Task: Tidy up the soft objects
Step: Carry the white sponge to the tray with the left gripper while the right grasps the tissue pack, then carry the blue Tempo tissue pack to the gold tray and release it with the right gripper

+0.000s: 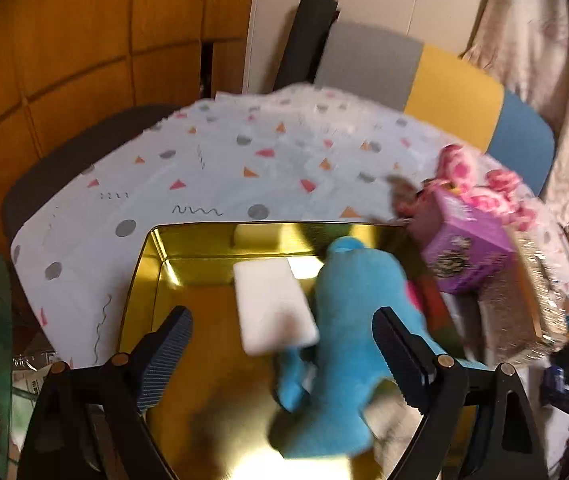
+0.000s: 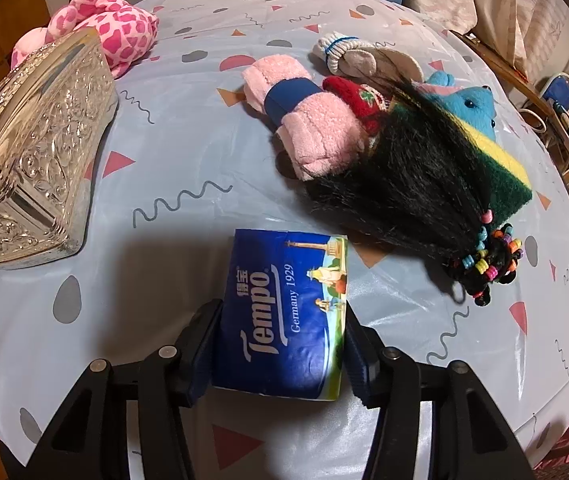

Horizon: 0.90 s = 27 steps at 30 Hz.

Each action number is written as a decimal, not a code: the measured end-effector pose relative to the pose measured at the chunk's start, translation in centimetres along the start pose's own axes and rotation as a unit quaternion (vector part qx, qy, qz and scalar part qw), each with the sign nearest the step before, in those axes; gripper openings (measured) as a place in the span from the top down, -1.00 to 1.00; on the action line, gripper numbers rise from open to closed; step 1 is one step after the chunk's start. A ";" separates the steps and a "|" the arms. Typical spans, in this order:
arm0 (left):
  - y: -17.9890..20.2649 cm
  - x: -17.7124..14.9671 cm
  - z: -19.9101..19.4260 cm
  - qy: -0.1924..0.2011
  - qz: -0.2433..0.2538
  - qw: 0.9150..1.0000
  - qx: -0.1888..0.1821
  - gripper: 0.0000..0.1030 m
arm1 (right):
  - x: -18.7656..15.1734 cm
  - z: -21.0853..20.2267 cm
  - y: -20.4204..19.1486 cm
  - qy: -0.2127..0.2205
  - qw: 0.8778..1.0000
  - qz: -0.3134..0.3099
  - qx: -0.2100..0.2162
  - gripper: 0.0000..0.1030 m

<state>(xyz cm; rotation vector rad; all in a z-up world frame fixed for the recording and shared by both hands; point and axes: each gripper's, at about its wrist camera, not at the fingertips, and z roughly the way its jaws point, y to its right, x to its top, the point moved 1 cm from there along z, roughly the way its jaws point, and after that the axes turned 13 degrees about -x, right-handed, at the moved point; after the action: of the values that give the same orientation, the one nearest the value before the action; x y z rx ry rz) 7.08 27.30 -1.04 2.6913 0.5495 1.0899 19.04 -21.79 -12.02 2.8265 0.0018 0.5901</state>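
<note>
1. On the blue tissue pack (image 2: 284, 312) in your right-wrist view you can read the brand "Tempo" in large white letters.
2. Beside that, the same pack reads "Germany 1929".
3. Small Chinese characters stand above the brand name, too small to make out.
4. The purple box (image 1: 464, 248) in your left-wrist view carries print too blurred to read.

Black tongs (image 1: 282, 354), ribbed blue pads (image 1: 166, 360), brass screws

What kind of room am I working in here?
Likely a home living or dining room: a table under a patterned tablecloth, wood-panelled cabinets, curtains and a colour-block chair.
</note>
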 end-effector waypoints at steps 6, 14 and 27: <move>2.7 -3.0 -4.3 0.038 0.004 0.999 -0.017 -0.84 | -0.1 -0.4 -0.3 0.005 1.000 -0.009 -0.001 -0.05; 4.6 -5.6 -6.4 0.043 0.005 0.999 -0.022 -0.95 | -0.7 -0.8 -0.6 0.007 1.000 -0.015 0.003 -0.05; 4.3 -6.6 -7.4 0.046 0.006 0.999 -0.009 -0.99 | -3.3 -3.8 -2.6 -0.005 0.996 -0.020 0.091 -0.05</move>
<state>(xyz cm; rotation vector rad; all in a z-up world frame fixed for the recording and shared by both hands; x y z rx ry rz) -1.32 20.94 1.37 2.6431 0.5359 1.2217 14.63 -18.55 -10.63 2.9965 0.1147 0.5959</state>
